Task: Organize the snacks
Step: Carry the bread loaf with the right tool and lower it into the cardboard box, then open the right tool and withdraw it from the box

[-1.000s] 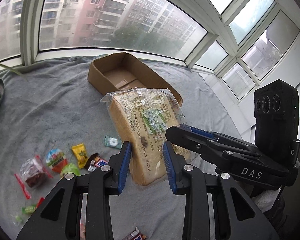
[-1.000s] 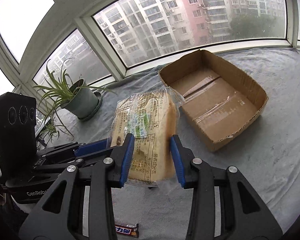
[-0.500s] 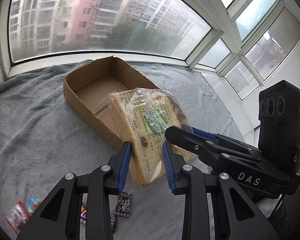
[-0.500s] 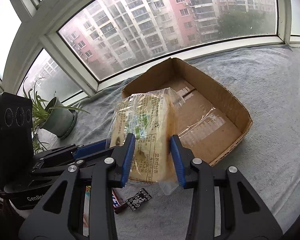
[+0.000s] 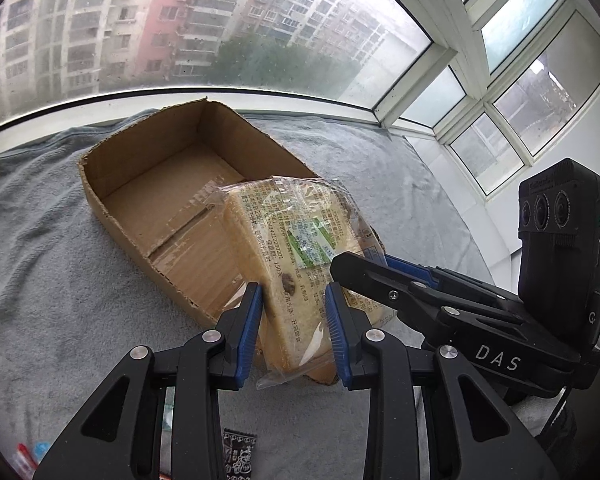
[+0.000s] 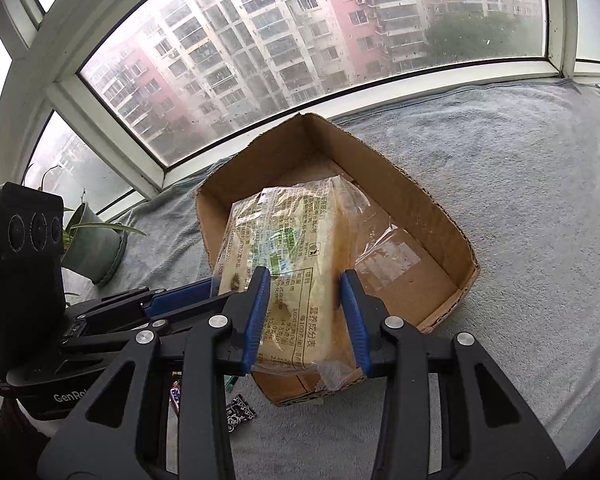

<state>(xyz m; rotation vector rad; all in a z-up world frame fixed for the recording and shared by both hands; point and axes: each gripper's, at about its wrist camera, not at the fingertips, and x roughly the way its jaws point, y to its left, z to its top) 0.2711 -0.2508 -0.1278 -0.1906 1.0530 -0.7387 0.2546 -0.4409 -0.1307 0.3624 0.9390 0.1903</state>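
Note:
A clear-wrapped loaf of sliced bread is held in the air by both grippers, over the near end of an open cardboard box. My left gripper is shut on the loaf's near end. My right gripper is shut on the same loaf from the other side. In the right wrist view the box lies under and behind the loaf, and its inside holds nothing else that I can see.
A grey blanket covers the sill under the box. A small black snack packet lies on it near the box's front corner, also in the left wrist view. A potted plant stands at the left. Windows close off the back.
Both grippers have carried the loaf forward from over the blanket to above the box. The box now looks closer and larger, and the loose snacks have dropped out of view.

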